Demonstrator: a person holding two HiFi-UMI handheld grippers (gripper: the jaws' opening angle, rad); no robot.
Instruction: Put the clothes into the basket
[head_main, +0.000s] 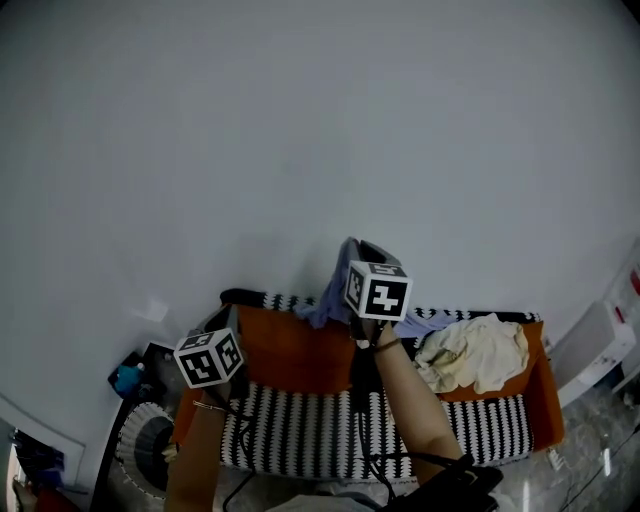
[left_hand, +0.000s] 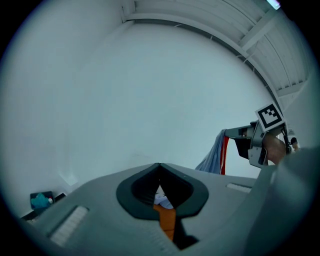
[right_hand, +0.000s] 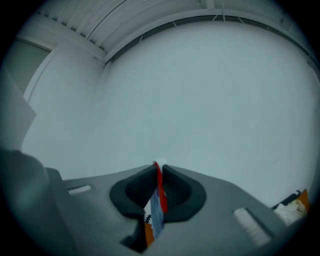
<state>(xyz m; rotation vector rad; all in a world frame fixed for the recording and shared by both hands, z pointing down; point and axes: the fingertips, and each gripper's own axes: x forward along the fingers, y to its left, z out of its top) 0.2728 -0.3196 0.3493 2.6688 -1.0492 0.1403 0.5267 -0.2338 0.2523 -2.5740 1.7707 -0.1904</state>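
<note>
Against a bare white wall (head_main: 300, 150), an orange sofa (head_main: 300, 352) with a black-and-white striped seat holds the laundry in a task that appears barely begun. A round ribbed container (head_main: 140, 440) on the floor at the sofa's left end is probably the basket, though too little of it shows to say what it holds. A cream garment (head_main: 475, 352) lies crumpled on the sofa's right side, untouched and left to collect. A pale blue garment (head_main: 328, 300) with a red edge hangs above the backrest, pinched between the jaws of the right gripper (right_hand: 158, 170), well apart from the container it must reach. The left gripper (left_hand: 160, 167) is raised beside it, jaw tips pressed together, with nothing clearly caught between them
</note>
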